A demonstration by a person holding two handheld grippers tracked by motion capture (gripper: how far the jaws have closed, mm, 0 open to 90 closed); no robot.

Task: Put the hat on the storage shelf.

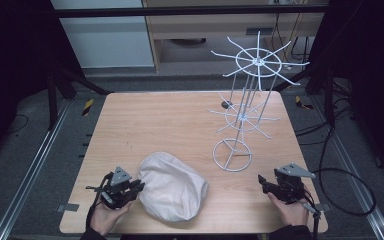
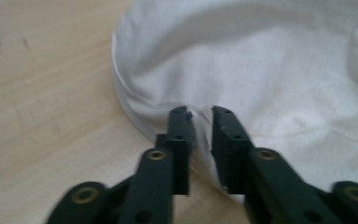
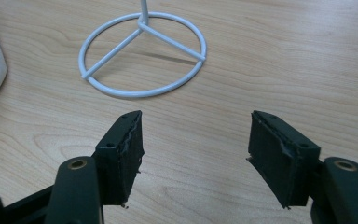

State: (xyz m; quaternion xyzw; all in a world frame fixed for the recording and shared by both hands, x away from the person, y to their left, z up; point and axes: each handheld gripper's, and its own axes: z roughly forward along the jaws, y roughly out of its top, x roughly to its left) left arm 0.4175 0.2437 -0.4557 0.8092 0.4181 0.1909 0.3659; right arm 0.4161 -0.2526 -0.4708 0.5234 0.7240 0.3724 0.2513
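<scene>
Hovering left claw (image 2: 200, 114) narrow-gapped, empty, at cloth (image 2: 261, 70) edge | right claw (image 3: 196, 135) wide, empty

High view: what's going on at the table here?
A person holds a two-jaw gripper in each hand at a wooden table. The left gripper is at the rim of a white cloth cap, jaws slightly apart, with no fabric pinched between them. The right gripper hangs open over bare wood, facing the ring base of a white wire rack that stands at the table's right. Nothing hangs on the rack.
</scene>
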